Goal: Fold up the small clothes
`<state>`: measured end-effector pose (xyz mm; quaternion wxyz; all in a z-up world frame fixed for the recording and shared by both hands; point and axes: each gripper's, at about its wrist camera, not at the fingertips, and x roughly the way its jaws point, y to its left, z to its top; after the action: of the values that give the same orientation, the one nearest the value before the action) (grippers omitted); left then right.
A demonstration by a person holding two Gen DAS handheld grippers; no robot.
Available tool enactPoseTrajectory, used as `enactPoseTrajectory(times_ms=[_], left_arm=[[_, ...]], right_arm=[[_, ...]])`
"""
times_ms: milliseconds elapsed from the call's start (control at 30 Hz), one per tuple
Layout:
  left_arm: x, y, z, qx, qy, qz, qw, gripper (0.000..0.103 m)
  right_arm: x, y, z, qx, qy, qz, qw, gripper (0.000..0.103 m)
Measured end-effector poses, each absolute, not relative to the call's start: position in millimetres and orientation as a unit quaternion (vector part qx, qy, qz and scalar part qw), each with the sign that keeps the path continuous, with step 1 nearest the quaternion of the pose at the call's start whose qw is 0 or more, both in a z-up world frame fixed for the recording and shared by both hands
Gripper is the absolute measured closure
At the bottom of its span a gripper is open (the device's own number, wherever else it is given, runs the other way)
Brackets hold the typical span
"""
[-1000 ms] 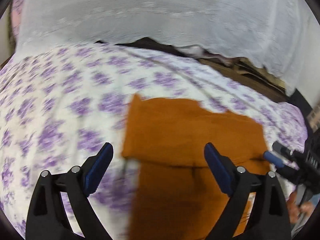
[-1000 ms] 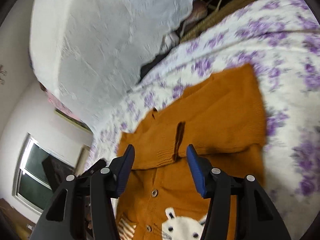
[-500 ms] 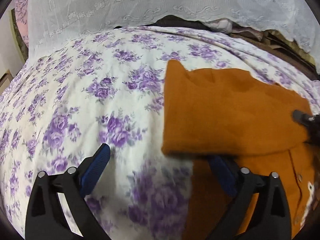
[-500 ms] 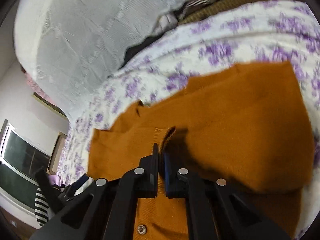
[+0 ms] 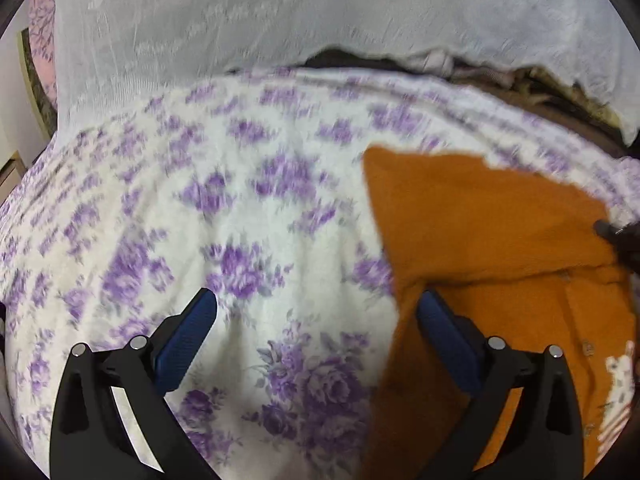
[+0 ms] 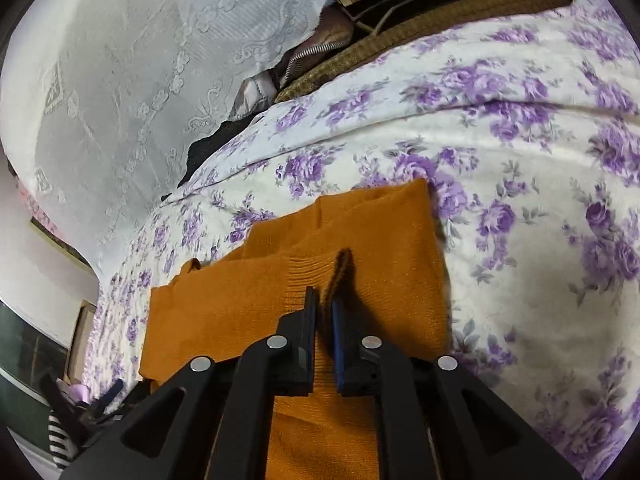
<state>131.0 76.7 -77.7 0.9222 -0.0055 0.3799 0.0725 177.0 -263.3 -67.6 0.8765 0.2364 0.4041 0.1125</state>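
Right wrist view: orange cardigan (image 6: 360, 240) lying partly folded on the bed's purple-flowered sheet (image 6: 540, 160), with a raised pleat of its ribbed knit being pinched by the right tool (image 6: 324, 316), blue pads nearly pressed together on it. Left wrist view: left tool (image 5: 316, 320) hovering spread wide and gripping nothing, one finger over the bare sheet, the other over the cardigan's left edge, white lace curtain (image 5: 320, 12) hanging beyond the bed.
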Motion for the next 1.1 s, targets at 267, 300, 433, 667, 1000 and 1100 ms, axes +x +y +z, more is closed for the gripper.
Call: enactPoseTrajectory(times_ms=[267,300,433,667,1000,1100], left_arm=[[163,67,-55,-0.017,0.366,0.070,0.928,0.004],[175,63,-61,-0.009,0.378,0.078,0.923,0.004],[217,57,-95,0.008,0.442,0.102,0.891,0.004],[216,73,-91,-0.053,0.439,0.076,0.894,0.005],[255,22,-105,0.000,0.444,0.045,0.895,0.004],[249,39,-96,-0.042,0.451,0.040,0.891,0.004]], right_arm=[[158,-273,-42,0.241,0.350,0.069,0.902,0.074],[156,-270,-37,0.238,0.342,0.074,0.906,0.074],[170,-244,-30,0.193,0.346,0.116,0.911,0.076],[202,-231,-59,0.166,0.406,0.114,0.892,0.084],[185,-153,-68,-0.002,0.419,0.174,0.891,0.066],[182,-156,-55,0.009,0.406,0.171,0.898,0.066]])
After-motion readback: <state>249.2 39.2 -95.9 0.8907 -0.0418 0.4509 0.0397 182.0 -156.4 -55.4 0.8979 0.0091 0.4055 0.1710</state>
